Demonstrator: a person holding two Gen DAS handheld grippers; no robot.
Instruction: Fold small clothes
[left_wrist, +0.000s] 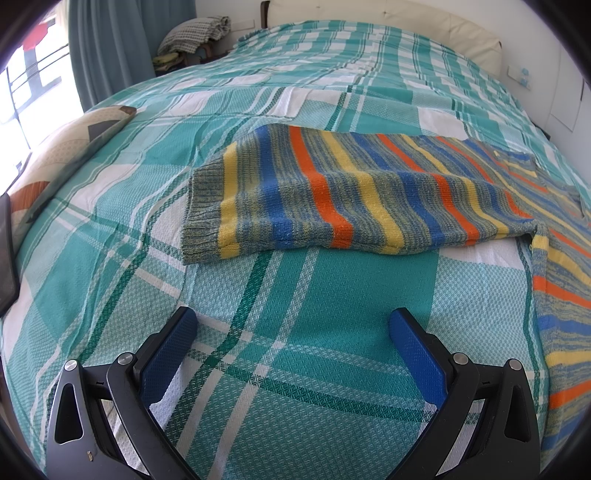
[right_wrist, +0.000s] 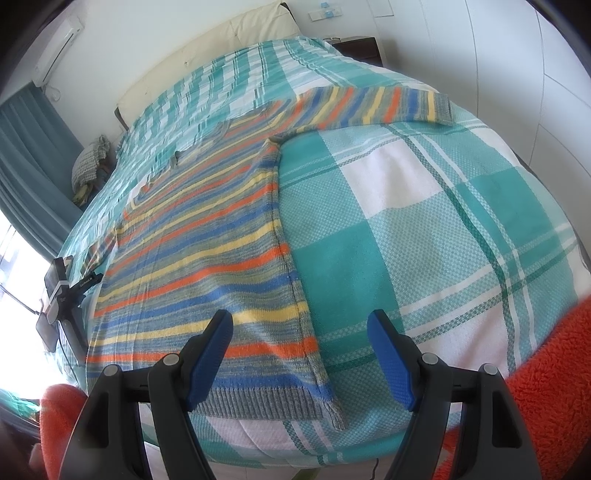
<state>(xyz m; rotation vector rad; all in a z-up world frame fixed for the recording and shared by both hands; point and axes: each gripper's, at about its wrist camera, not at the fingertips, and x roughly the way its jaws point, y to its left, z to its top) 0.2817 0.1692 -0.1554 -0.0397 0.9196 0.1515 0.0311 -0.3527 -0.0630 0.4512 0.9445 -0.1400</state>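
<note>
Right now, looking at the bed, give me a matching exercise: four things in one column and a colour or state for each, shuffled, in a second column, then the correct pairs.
Things:
1. sweater
2. bedspread
3. left gripper
4. curtain

Colour or state:
A. teal and white plaid
B. jaws open over bare bedspread
C. striped, spread flat with sleeves out
D. plain blue-green, hanging by the window

Pairs: 1-C, 2-A, 3-B, 4-D

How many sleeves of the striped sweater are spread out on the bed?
2: the left sleeve lies ahead of the left gripper; the right sleeve stretches toward the bed's far right edge.
</note>
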